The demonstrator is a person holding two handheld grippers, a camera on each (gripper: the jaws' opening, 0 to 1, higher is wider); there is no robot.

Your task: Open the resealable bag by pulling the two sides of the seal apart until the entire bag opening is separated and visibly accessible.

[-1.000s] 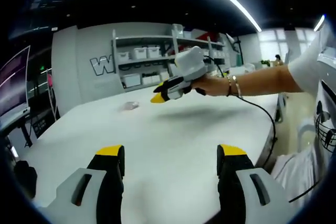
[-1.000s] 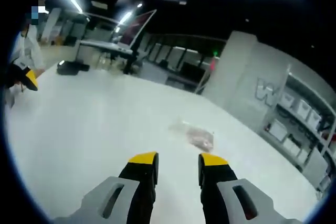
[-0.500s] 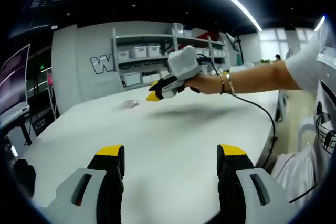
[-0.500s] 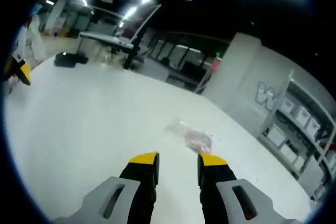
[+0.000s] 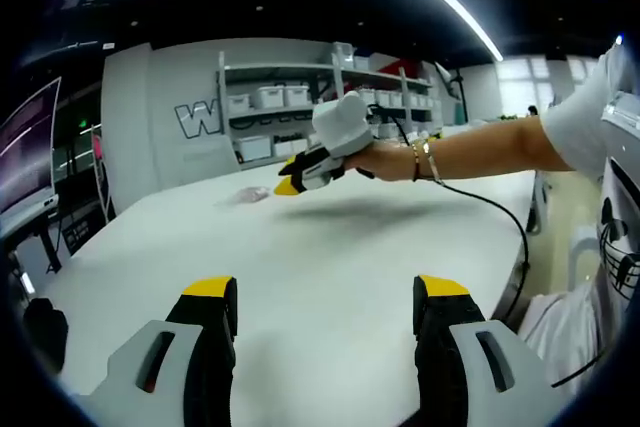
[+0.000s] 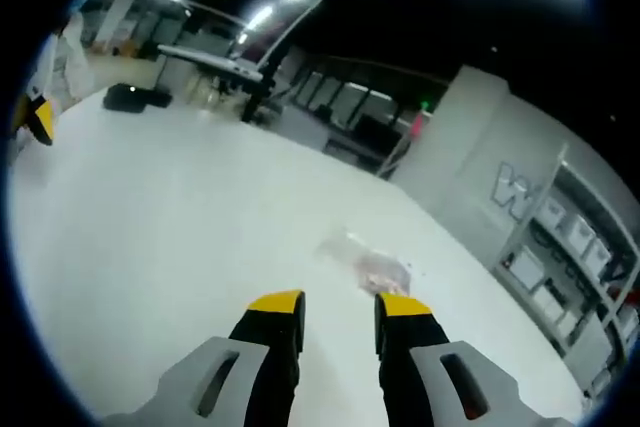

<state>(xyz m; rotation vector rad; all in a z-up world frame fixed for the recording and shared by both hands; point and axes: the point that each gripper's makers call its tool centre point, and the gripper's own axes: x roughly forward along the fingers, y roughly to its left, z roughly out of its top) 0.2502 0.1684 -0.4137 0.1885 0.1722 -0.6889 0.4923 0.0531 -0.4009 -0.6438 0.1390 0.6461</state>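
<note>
Bag: the resealable bag [image 6: 368, 265] lies flat on the white counter [image 6: 150, 207], just ahead of the right hand-held gripper [image 6: 339, 307].
Right hand-held gripper: jaws narrowly parted, nothing between them.
Left hand-held gripper [image 5: 325, 292]: jaws spread wide, empty, well short of the bag [image 5: 250, 195].
Handling: likely light, limp, slippery film; pinch each lip beside the seal.
Writing: large "W" [image 5: 197, 118] on the far wall; none legible on the bag.

Bare table [image 6: 150, 207] lies between right claw [image 6: 338, 307] and bag [image 6: 370, 265].
</note>
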